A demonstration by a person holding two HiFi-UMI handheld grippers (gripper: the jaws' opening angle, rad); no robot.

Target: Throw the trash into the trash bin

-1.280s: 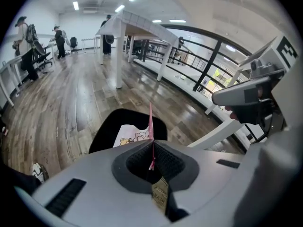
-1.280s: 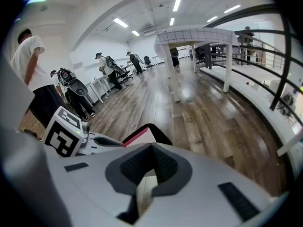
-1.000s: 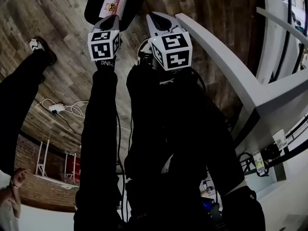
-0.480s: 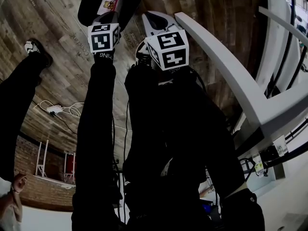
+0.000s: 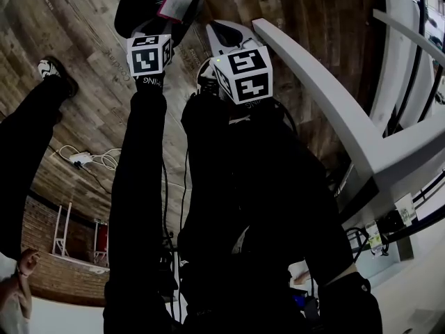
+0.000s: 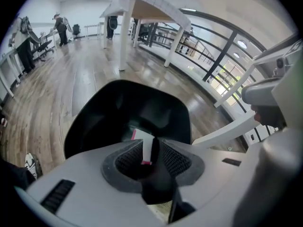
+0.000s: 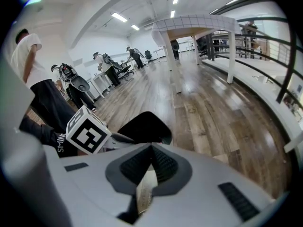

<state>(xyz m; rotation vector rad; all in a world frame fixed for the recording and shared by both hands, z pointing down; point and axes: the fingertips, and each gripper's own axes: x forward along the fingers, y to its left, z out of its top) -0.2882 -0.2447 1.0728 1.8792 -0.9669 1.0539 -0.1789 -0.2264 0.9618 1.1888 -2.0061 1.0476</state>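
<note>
The black trash bin point(image 5: 139, 5) stands on the wood floor at the top of the head view. My left gripper point(image 5: 160, 28) hangs right over its mouth point(image 6: 132, 108). Its jaws are opening, and a white card with a pink edge point(image 6: 147, 148) stands loose between the left gripper's point(image 6: 152, 143) pads, with a dark gap beside it. From the head, the card point(image 5: 177, 4) lies tilted inside the bin. My right gripper point(image 5: 222, 33) waits just right of the bin point(image 7: 144, 126). The right gripper point(image 7: 151, 148) is shut on a thin beige paper strip point(image 7: 143, 193).
A white slanted table leg point(image 5: 327, 96) runs down the right of the head view. A person's shoe point(image 5: 52, 65) and a white cable with a plug block point(image 5: 83, 157) lie on the floor at left. A white table point(image 6: 142, 8) and railings point(image 6: 222, 56) stand beyond the bin.
The left gripper sank a little toward the bin and its jaws parted. The card has slipped from them and turned, now lying tilted in the bin. The right gripper has hardly moved.
</note>
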